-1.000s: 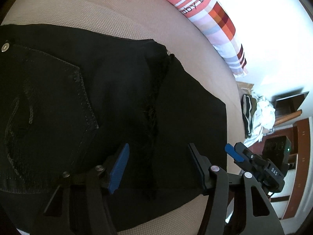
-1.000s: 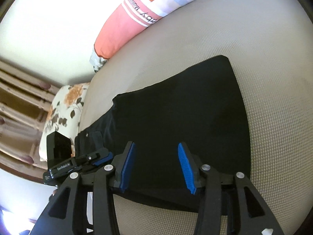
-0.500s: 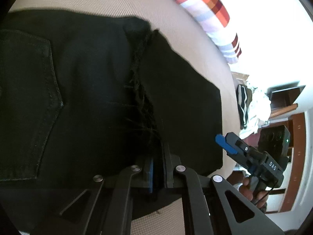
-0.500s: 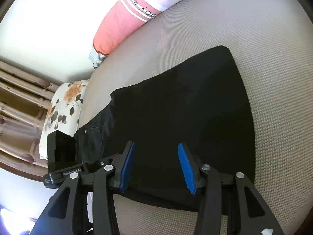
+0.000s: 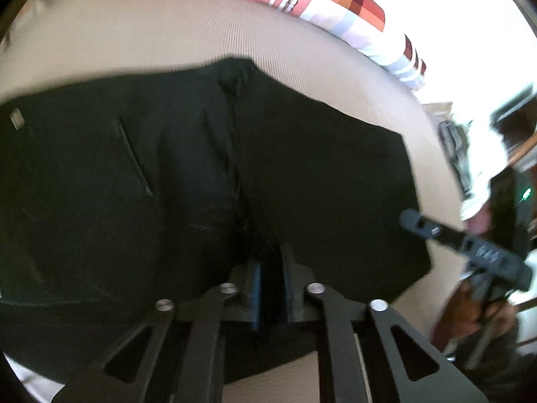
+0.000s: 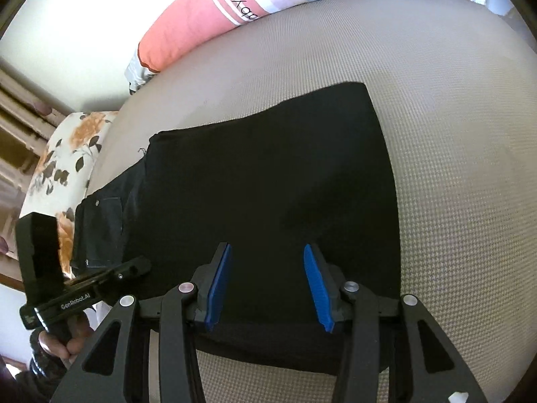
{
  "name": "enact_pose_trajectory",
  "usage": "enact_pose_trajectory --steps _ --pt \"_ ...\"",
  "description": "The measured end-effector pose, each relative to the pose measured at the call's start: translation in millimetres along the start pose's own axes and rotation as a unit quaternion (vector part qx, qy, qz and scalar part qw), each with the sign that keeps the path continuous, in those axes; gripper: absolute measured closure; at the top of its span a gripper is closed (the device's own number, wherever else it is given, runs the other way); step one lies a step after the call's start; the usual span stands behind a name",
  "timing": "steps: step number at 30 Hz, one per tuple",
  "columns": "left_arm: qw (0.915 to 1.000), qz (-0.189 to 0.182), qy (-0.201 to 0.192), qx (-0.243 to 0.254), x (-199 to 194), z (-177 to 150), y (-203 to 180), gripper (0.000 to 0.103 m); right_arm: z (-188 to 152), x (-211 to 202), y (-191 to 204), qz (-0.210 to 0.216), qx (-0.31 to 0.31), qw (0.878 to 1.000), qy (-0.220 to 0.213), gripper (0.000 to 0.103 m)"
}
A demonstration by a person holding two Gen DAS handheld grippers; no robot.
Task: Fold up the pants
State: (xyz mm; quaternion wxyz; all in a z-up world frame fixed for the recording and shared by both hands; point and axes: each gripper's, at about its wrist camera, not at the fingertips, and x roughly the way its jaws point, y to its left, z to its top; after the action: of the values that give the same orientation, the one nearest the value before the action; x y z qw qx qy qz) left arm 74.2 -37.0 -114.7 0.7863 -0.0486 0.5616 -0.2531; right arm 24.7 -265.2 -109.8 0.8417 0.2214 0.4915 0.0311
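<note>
The pants (image 6: 268,181) are lying flat on the bed (image 6: 453,134), black and already doubled over, taking up the middle of the beige woven surface with their near edge running close to the bed's near edge. In the right wrist view the folded leg end is reaching toward the far side of the bed, while the waist part with a pocket and rivets is pointing toward the left edge. The long pink and checked pillow (image 6: 208,16) is resting along the far edge of the bed, well apart from the pants, and a floral cushion (image 6: 63,168) is sitting at the bed's left edge, just beside the waist part. The left gripper (image 5: 270,283) is pressing in at the pants' near edge, its fingers (image 5: 255,285) drawn narrow and pinching a ridge of black fabric where the central seam is running down. The right gripper (image 6: 268,288) is hovering over the pants' near edge, its blue fingers (image 6: 317,288) standing wide apart and gripping nothing. The left wrist view is blurring, so fine detail of the fabric there is unclear.
</note>
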Motion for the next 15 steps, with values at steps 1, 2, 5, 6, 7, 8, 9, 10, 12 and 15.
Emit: enact_pose_trajectory --steps 1,2,5,6,7,8,9,10,12,15 --pt "0.9994 0.028 -0.013 0.013 -3.3 1.7 -4.3 0.076 3.1 -3.2 -0.2 -0.005 -0.002 1.000 -0.010 0.060" --pt "0.9978 0.050 -0.033 0.030 -7.6 4.0 -9.5 0.075 6.9 -6.3 -0.6 -0.011 -0.006 1.000 -0.019 0.059" --pt "0.9943 0.055 -0.069 0.060 -14.3 12.8 -17.5 0.066 27.4 -11.7 -5.2 -0.039 -0.021 0.998 -0.047 0.059" --pt "0.9933 0.053 -0.076 0.069 -12.9 19.0 -20.7 0.059 34.7 -11.1 -6.7 -0.047 -0.022 0.997 -0.052 0.059" --pt "0.9926 0.055 -0.080 0.073 -10.5 24.0 -23.3 0.057 40.6 -9.4 -8.0 -0.053 -0.022 0.997 -0.054 0.059" --pt "0.9920 0.057 -0.083 0.076 -7.3 29.2 -25.4 0.057 45.7 -7.7 -9.4 -0.059 -0.023 0.997 -0.054 0.059" --pt "0.9914 0.056 -0.085 0.082 -3.3 34.9 -27.9 0.057 53.7 -4.0 -12.5 -0.066 -0.023 0.996 -0.055 0.059" --pt "0.9908 0.057 -0.087 0.087 1.2 40.4 -29.6 0.057 58.0 -1.3 -13.9 -0.069 -0.024 0.996 -0.054 0.059" --pt "0.9896 0.062 -0.087 0.096 11.5 50.0 -31.2 0.057 64.9 5.1 -17.5 -0.076 -0.025 0.995 -0.052 0.059" --pt "0.9900 0.075 -0.074 0.093 31.2 62.1 -26.1 0.057 73.0 13.2 -21.0 -0.096 -0.041 0.993 -0.052 0.060"
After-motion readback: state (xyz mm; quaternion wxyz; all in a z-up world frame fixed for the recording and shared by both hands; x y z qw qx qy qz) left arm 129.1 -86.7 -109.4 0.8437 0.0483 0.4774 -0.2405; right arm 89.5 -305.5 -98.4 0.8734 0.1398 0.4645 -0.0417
